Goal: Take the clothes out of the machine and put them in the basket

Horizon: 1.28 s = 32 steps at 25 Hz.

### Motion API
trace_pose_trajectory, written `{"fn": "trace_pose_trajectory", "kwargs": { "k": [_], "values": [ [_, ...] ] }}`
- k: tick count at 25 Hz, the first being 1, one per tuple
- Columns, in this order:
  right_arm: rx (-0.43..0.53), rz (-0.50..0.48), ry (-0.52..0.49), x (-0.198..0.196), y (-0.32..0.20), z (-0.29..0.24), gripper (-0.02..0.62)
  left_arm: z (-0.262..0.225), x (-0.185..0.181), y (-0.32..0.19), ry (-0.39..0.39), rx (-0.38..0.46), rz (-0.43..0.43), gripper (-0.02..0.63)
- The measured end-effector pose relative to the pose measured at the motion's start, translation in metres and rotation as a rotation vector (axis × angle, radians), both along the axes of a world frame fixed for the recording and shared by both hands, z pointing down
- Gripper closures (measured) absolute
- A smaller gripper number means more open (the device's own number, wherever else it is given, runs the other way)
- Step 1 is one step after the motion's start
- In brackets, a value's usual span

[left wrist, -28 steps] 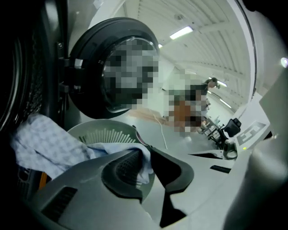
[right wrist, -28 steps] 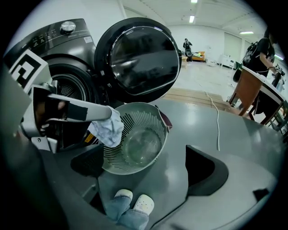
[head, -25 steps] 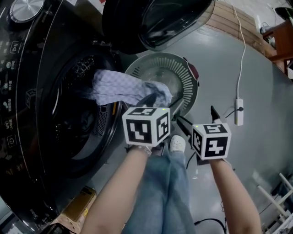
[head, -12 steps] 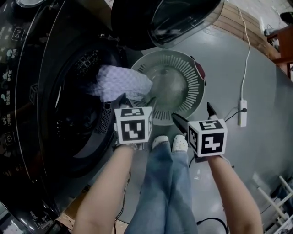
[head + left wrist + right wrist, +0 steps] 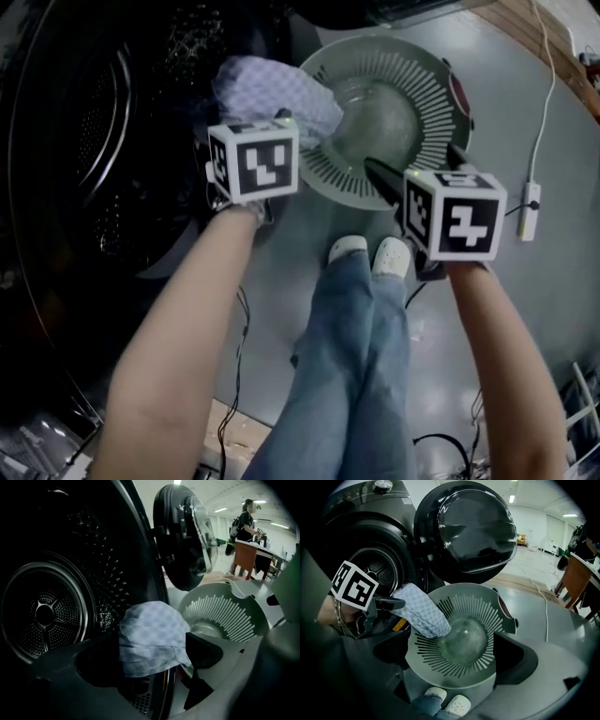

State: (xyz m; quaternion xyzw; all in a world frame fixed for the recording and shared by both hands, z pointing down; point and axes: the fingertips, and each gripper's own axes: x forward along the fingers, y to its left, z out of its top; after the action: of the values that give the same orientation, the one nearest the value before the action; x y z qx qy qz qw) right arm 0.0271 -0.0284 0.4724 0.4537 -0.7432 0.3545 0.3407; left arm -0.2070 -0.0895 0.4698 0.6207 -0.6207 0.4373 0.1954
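A blue-and-white checked cloth (image 5: 272, 89) hangs at the machine's door opening, its free end over the left rim of the round green slotted basket (image 5: 441, 94) on the floor. My left gripper (image 5: 154, 658) has the cloth (image 5: 152, 637) bunched between its wide-set jaws, touching both. Those jaws have just been opening with the cloth still between them. In the right gripper view the cloth (image 5: 419, 613) droops from the left gripper onto the basket (image 5: 483, 616). My right gripper (image 5: 417, 167) is open and empty over the basket's near rim.
The dark machine's steel drum (image 5: 44, 613) gapes at the left, its round glass door (image 5: 464, 529) swung open behind the basket. The person's white shoes (image 5: 370, 253) stand just before the basket. A white power strip (image 5: 530, 211) with its cable lies on the grey floor at right.
My left gripper has carried the cloth leftward, from over the basket's middle to its left rim by the machine opening. The right gripper has shifted slightly toward the basket.
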Motion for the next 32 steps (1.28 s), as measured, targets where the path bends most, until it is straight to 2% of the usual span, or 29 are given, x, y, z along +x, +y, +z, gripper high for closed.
{"fn": "trace_pose_trajectory", "kwargs": {
  "k": [3, 8, 11, 13, 14, 15, 16, 18, 22, 24, 26, 29, 32],
  "values": [
    [0.004, -0.019, 0.014, -0.01, -0.01, 0.003, 0.031, 0.005, -0.019, -0.005, -0.003, -0.005, -0.046, 0.172],
    [-0.007, -0.016, 0.061, -0.023, -0.028, 0.011, 0.031, 0.023, -0.033, -0.016, -0.055, -0.09, 0.002, 0.146],
    [-0.041, -0.025, 0.11, -0.03, -0.035, 0.018, 0.038, 0.034, -0.04, -0.02, -0.019, -0.147, -0.01, 0.138],
    [-0.064, -0.038, 0.156, -0.03, -0.035, 0.021, 0.078, 0.036, -0.043, -0.022, -0.007, -0.178, -0.001, 0.138],
    [-0.074, -0.049, 0.179, -0.029, -0.032, 0.021, 0.176, 0.037, -0.043, -0.022, 0.0, -0.192, 0.005, 0.14],
    [-0.078, -0.061, 0.2, -0.028, -0.029, 0.02, 0.388, 0.037, -0.042, -0.022, 0.007, -0.206, 0.008, 0.165],
    [-0.075, -0.073, 0.217, -0.026, -0.027, 0.018, 0.548, 0.036, -0.042, -0.021, 0.008, -0.216, 0.008, 0.211],
    [-0.068, -0.079, 0.242, -0.019, -0.026, 0.016, 0.569, 0.032, -0.041, -0.02, -0.006, -0.216, 0.0, 0.281],
    [-0.097, -0.049, 0.234, -0.01, -0.021, 0.015, 0.569, 0.023, -0.042, -0.015, -0.009, -0.181, -0.015, 0.398],
    [-0.098, -0.042, 0.233, -0.008, -0.02, 0.012, 0.569, 0.017, -0.041, -0.014, -0.02, -0.164, -0.011, 0.481],
    [-0.102, -0.033, 0.221, -0.007, -0.017, 0.007, 0.569, 0.013, -0.038, -0.011, -0.015, -0.16, -0.009, 0.5],
    [-0.116, -0.03, 0.144, -0.015, -0.009, 0.0, 0.568, 0.006, -0.031, 0.0, -0.004, -0.159, -0.019, 0.507],
    [-0.074, -0.059, 0.194, -0.002, -0.01, -0.014, 0.568, -0.002, -0.017, 0.013, 0.0, -0.163, -0.008, 0.512]
  ]
}}
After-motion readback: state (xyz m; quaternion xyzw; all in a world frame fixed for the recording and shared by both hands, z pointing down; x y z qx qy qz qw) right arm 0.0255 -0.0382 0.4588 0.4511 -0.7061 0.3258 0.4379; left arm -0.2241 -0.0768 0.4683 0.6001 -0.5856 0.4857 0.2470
